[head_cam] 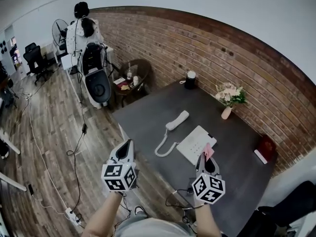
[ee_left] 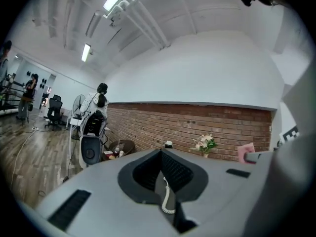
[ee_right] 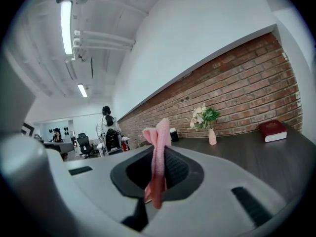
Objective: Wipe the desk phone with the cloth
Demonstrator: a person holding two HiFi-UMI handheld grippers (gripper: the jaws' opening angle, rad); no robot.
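Right gripper (head_cam: 204, 157) pinches the pink cloth (ee_right: 158, 152) upright; left gripper (head_cam: 130, 142) is closed and empty; the handset (head_cam: 177, 120) lies diagonally beside the desk phone (head_cam: 196, 144).

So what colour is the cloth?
Pink; the cloth shows best in the right gripper view.

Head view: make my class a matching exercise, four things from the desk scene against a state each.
1 handset
2 cloth
3 book
4 vase

A holds flowers
B pinched in the right tongs
C lies off the phone base
D red and closed

Pairs: 1-C, 2-B, 3-D, 4-A.
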